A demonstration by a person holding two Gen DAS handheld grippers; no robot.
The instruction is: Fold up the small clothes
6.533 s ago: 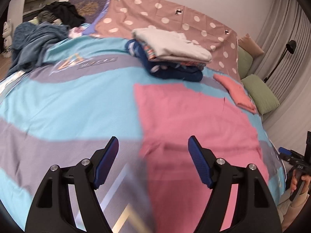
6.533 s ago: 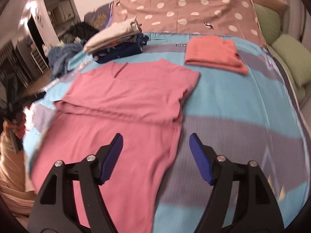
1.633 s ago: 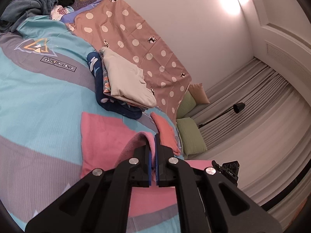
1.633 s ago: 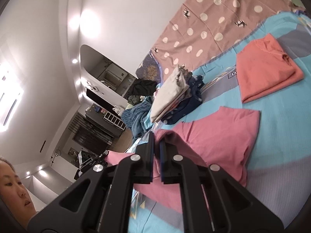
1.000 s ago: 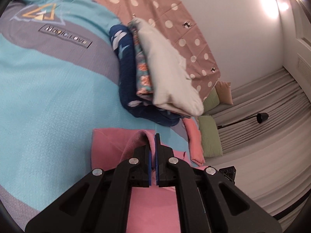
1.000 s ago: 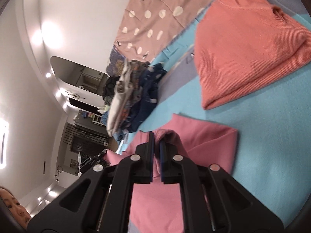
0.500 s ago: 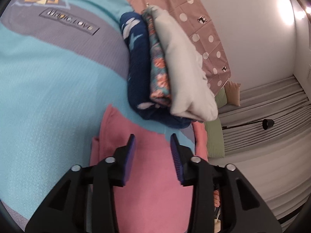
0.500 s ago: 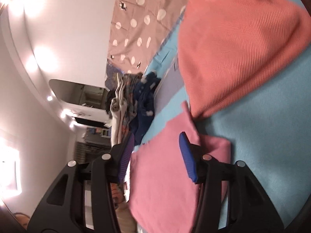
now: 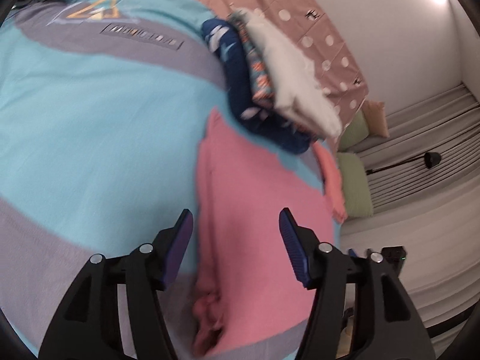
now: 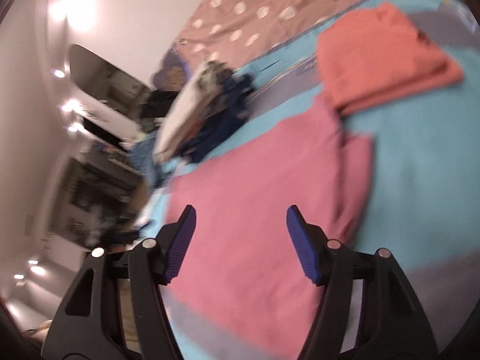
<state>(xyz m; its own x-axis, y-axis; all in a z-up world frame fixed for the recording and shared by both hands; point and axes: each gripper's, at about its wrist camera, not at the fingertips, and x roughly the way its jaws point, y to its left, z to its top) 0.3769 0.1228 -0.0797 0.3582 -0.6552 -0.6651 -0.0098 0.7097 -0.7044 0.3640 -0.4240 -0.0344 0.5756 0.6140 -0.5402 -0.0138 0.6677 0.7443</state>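
A pink shirt (image 9: pixel 258 225) lies folded on the teal and grey bedspread (image 9: pixel 90 120); it also shows in the right wrist view (image 10: pixel 255 210). My left gripper (image 9: pixel 235 240) is open and empty above its left edge. My right gripper (image 10: pixel 240 237) is open and empty above its right part. A folded sleeve edge (image 10: pixel 357 180) sticks out on the right. Both views are blurred by motion.
A stack of folded clothes (image 9: pixel 270 69) with a white piece on top sits just beyond the shirt, also in the right wrist view (image 10: pixel 204 102). A folded orange garment (image 10: pixel 381 57) lies to the right. Green pillows (image 9: pixel 354 186) and curtains are at the bed's far side.
Both grippers carried the shirt's lower edge up over its top, then opened and let it go. They have since opened wider and pulled back a little.
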